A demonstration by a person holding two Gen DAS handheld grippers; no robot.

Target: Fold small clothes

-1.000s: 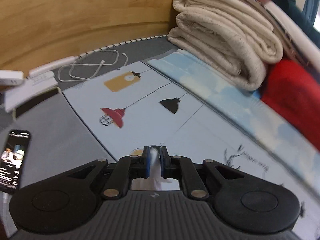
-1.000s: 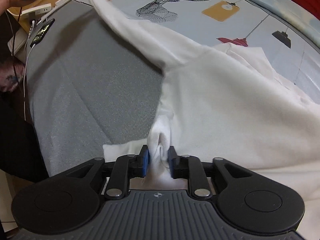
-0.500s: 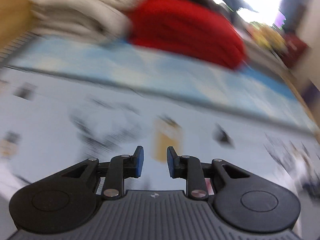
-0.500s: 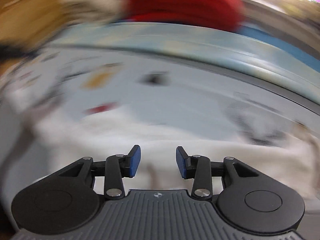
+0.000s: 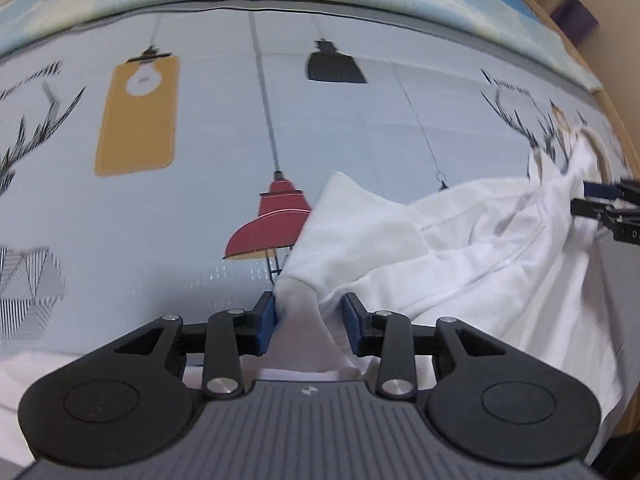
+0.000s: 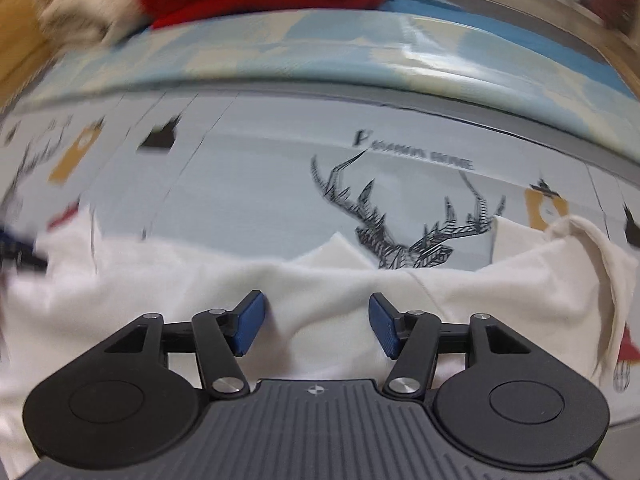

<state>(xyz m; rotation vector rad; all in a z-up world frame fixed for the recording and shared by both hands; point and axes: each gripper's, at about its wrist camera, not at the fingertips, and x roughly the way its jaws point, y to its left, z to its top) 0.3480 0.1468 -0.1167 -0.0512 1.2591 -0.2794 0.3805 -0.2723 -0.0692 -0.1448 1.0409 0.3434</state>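
Both grippers over white garment [image 5: 460, 248], fabric between

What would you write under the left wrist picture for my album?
Left gripper, jaws just opening, over a white garment on the lamp-print sheet.

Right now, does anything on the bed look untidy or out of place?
Yes. The white garment is not flat: it lies bunched in ridges on the printed sheet, and one corner sticks out over the red lamp print. Nothing looks damaged or spilled.
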